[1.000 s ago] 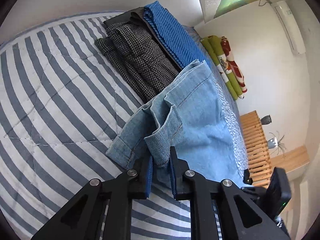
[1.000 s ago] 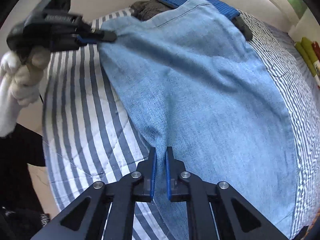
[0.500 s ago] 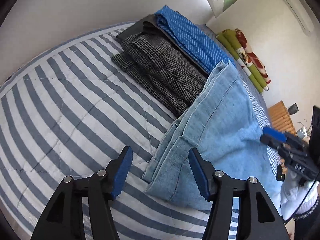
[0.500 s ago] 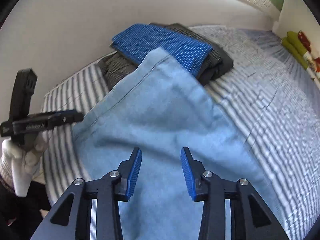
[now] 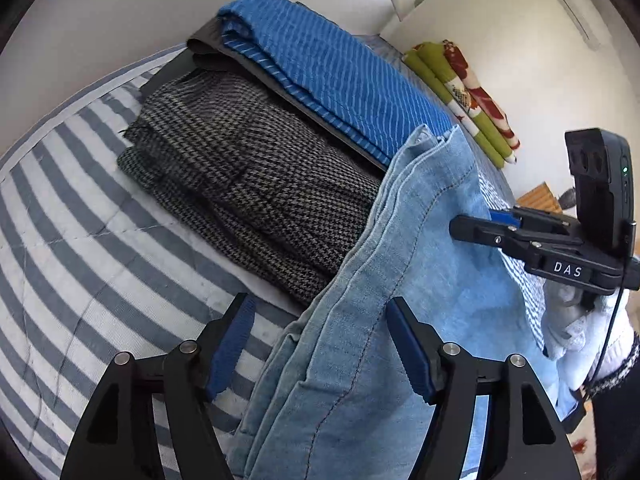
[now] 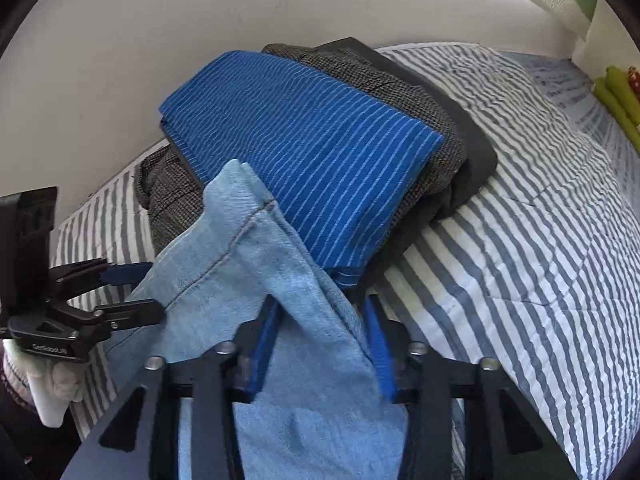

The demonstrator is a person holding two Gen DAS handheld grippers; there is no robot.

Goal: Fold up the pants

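Still risky: right gripper [image 6: 324, 344] closing around jeans [image 6: 248, 280] beside the blue striped pants [image 6: 304, 152], could snag them; left gripper [image 5: 320, 344] wide, opening, jeans between, unpinched.

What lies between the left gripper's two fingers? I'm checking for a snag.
In the left wrist view, the folded edge of the light blue jeans lies between the opening left gripper's fingers, untouched.
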